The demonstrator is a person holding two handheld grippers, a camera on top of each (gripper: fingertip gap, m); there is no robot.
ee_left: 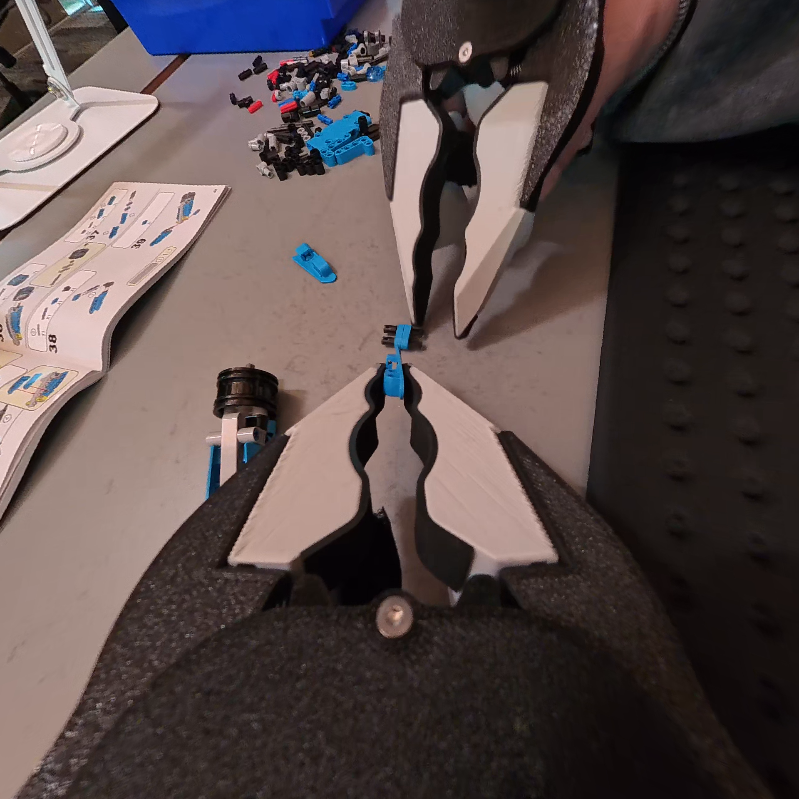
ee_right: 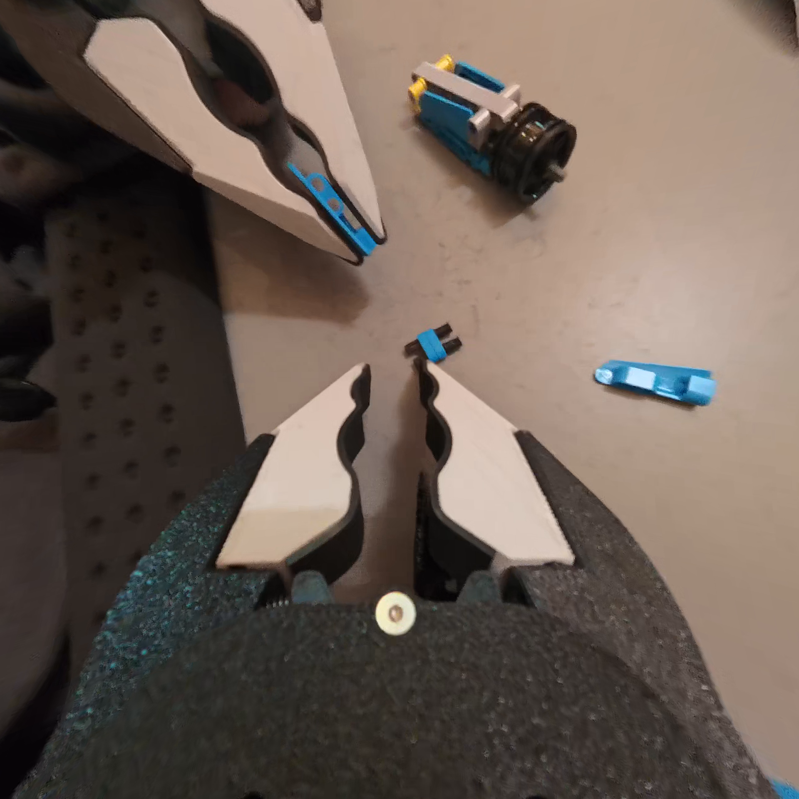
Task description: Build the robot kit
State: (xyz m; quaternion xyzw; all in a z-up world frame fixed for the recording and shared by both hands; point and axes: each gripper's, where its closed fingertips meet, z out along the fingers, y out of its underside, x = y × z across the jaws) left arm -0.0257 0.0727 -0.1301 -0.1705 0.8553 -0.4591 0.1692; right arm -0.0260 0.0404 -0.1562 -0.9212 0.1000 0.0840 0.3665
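Observation:
My left gripper (ee_left: 394, 368) is shut on a thin blue beam piece (ee_left: 393, 382), held just above the grey table (ee_left: 259, 328). It also shows in the right wrist view (ee_right: 371, 247), with the blue beam (ee_right: 341, 212) between its fingers. A small blue connector with black pins (ee_left: 404, 337) lies on the table just beyond the beam. My right gripper (ee_right: 392, 365) is open and empty. Its right fingertip (ee_right: 421, 367) is next to the connector (ee_right: 432, 346). In the left wrist view the right gripper (ee_left: 439, 328) points down beside the connector.
A wheel assembly in black, grey and blue (ee_left: 242, 415) (ee_right: 488, 125) lies left of my left gripper. A loose blue panel piece (ee_left: 313, 261) (ee_right: 655, 382), an open instruction booklet (ee_left: 86, 302), a pile of small parts (ee_left: 311, 108), a blue bin (ee_left: 233, 21), a white stand base (ee_left: 65, 125) and a dark studded mat (ee_left: 700, 389) surround them. The tips of one gripper are about 5 centimetres away from the tips of the other.

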